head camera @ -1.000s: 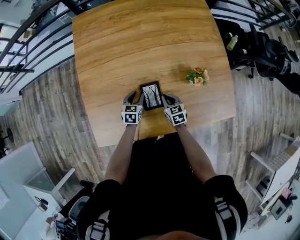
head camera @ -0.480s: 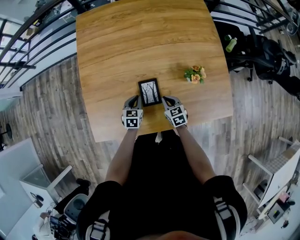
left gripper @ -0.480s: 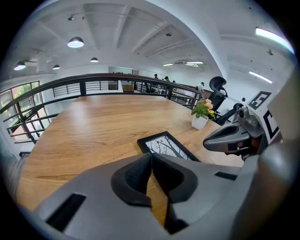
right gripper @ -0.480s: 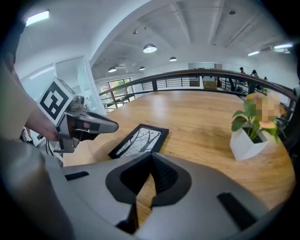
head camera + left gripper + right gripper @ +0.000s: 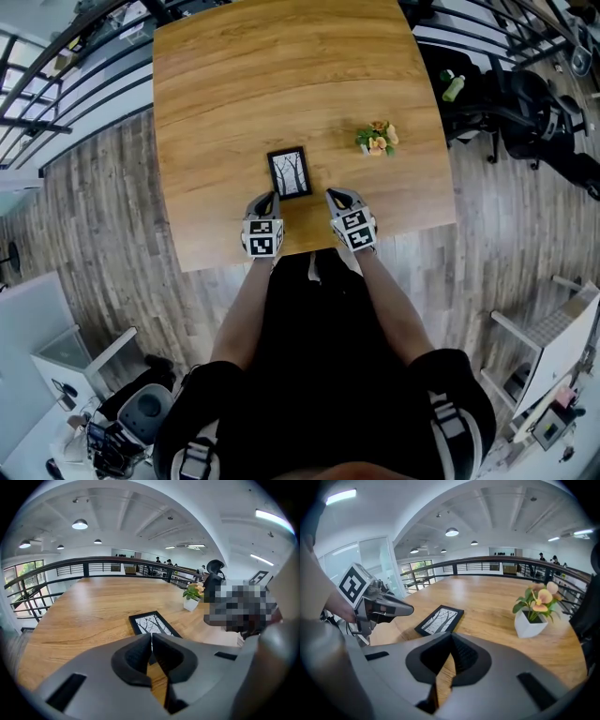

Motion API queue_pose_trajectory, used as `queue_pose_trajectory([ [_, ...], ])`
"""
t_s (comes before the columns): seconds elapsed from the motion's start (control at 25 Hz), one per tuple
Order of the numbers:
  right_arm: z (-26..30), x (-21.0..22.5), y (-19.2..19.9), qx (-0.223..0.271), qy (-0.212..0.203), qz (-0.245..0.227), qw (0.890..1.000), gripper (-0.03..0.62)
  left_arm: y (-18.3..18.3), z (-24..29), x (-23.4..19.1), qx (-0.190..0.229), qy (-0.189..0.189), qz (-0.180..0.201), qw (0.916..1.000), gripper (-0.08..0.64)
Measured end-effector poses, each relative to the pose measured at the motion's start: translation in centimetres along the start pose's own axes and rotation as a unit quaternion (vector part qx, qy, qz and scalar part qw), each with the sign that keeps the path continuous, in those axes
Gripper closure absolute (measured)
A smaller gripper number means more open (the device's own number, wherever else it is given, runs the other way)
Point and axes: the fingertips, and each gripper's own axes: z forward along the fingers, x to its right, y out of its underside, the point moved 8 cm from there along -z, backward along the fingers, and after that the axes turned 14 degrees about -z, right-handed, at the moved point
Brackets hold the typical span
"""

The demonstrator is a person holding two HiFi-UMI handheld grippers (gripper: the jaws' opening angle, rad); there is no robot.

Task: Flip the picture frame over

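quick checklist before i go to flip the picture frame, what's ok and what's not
1. Picture frame flat on the table, picture side up: ok.
2. Left claw open for a grasp: not ok, shut and empty, short of the frame.
3. Right claw open: not ok, shut and empty too.
4. Flower pot apart from the frame: ok.
5. Stand on the frame's back: cannot tell, hidden.

Wooden table (image 5: 234,75) on grey plank floor (image 5: 103,216), black railing (image 5: 70,566) alongside, white vaulted ceiling (image 5: 140,508) with round lamps (image 5: 79,524).
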Motion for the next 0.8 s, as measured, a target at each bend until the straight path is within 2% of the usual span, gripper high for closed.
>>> queue_pose_trajectory([
  [0.8,-3.8,-1.6,1.0,0.024,-0.011,-0.026,0.999,0.584,2.8,-5.3,2.9,0.029,-0.031,-0.016,0.9990,0.534],
])
